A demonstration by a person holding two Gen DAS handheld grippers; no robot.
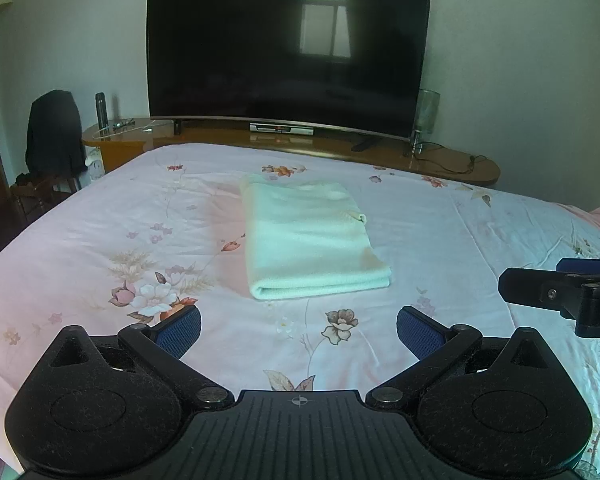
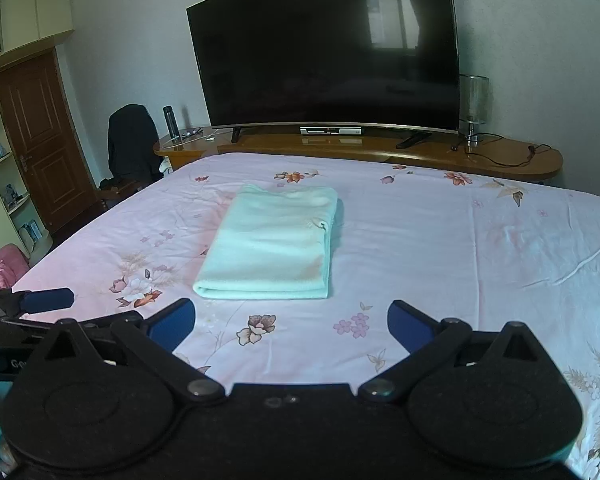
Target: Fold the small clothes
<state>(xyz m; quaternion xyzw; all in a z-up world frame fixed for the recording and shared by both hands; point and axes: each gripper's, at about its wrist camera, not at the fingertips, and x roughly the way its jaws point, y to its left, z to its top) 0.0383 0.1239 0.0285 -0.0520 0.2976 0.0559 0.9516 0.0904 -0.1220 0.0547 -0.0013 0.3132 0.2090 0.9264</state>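
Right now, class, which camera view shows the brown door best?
The right wrist view: the brown door stands whole at the left, panels and handle visible. The left wrist view shows only a dark sliver of it at the frame's far left edge.

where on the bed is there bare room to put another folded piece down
Bare sheet lies right of the towel, out to the bed's edge, and left of it too. The strip between towel and open fingers is narrower. Nothing crowds it.

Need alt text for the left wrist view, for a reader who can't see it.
A folded pale green cloth lies on a floral pink bedsheet, just beyond the open, empty left gripper. The right gripper enters at the right edge; a dark TV stands behind.
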